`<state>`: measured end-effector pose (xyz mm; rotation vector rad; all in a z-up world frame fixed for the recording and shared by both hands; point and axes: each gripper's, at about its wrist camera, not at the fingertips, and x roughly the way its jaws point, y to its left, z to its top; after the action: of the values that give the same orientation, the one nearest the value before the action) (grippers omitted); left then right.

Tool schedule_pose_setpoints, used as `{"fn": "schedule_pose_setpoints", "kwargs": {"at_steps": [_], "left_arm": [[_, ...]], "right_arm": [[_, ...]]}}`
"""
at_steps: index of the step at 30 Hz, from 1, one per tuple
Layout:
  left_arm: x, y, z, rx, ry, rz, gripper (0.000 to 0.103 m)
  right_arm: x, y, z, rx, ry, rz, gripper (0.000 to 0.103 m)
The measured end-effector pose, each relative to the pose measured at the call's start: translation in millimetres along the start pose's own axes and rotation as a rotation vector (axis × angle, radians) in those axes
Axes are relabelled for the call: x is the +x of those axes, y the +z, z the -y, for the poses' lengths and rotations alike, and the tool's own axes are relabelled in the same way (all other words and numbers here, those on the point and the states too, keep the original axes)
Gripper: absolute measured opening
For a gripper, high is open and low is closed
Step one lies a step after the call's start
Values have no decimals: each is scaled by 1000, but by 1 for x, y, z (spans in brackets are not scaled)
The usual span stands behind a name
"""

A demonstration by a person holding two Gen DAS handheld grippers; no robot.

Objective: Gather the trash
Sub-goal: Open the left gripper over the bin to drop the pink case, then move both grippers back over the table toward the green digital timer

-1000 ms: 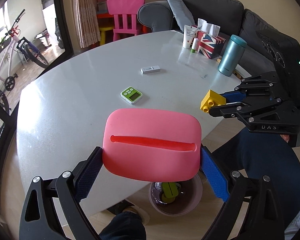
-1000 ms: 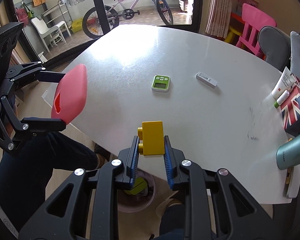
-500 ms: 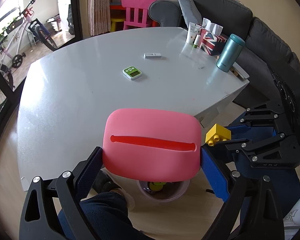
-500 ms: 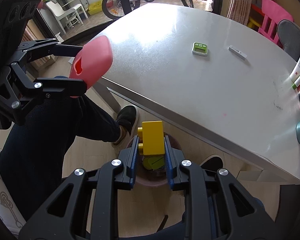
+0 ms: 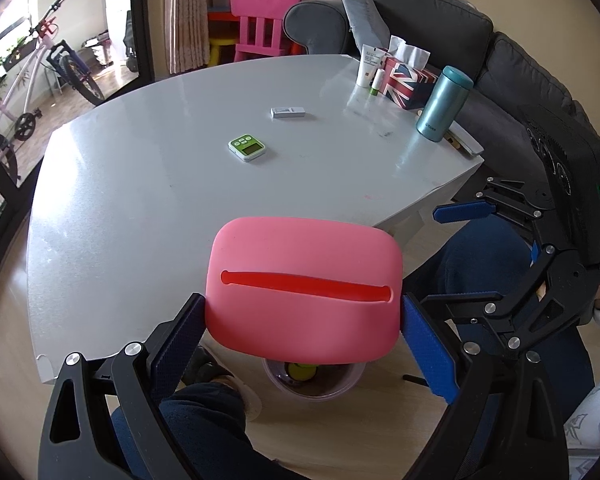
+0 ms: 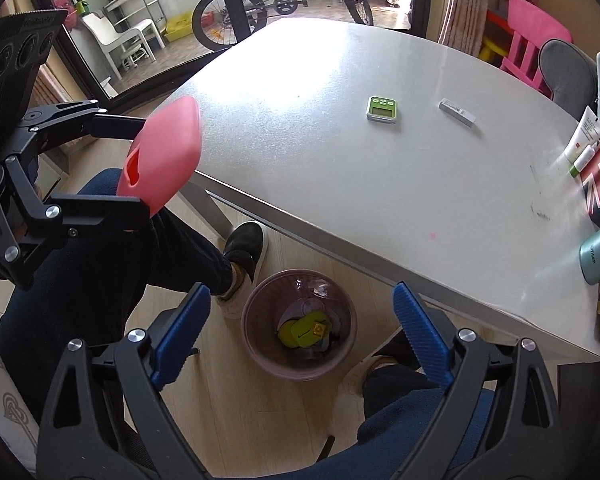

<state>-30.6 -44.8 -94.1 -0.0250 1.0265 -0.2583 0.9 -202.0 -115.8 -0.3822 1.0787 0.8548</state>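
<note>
My left gripper (image 5: pixel 302 322) is shut on a pink rubbery holder with a long slot (image 5: pixel 304 284), held off the table's front edge; it also shows in the right wrist view (image 6: pixel 162 164). My right gripper (image 6: pixel 300 320) is open and empty above a round purple bin (image 6: pixel 256 344) on the floor. A yellow brick (image 6: pixel 318 329) lies in the bin on green scraps. In the left wrist view the bin (image 5: pixel 328 386) is partly hidden under the pink holder, and the right gripper (image 5: pixel 488 252) is at the right, jaws wide apart.
The white table (image 5: pixel 140 208) carries a green timer (image 5: pixel 247 147), a small white box (image 5: pixel 288 112), a teal flask (image 5: pixel 443 104), a flag tissue box (image 5: pixel 409 80) and tubes. The person's legs and shoes flank the bin. A sofa stands behind.
My right gripper carried the yellow brick from the table edge to above the bin, then opened; the brick now lies in the bin. My left gripper keeps hold of the pink holder.
</note>
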Motion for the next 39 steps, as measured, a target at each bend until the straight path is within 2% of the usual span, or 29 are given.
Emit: {"fn": "schedule_pose_setpoints", "kwargs": {"at_steps": [17, 25, 29, 32, 39], "left_arm": [[6, -3, 18, 38, -36, -29, 91], [6, -4, 25, 54, -60, -36, 91], [5, -5, 29, 65, -78, -37, 97], [8, -4, 27, 51, -86, -52, 97], [7, -2, 24, 39, -72, -45, 97]], "right_arm": [[-16, -2, 27, 92, -84, 30, 98], [-25, -1, 39, 127, -106, 61, 98], [-28, -1, 42, 136, -114, 74, 98], [-29, 0, 44, 143, -118, 79, 98], [-30, 0, 44, 143, -117, 82, 98]]}}
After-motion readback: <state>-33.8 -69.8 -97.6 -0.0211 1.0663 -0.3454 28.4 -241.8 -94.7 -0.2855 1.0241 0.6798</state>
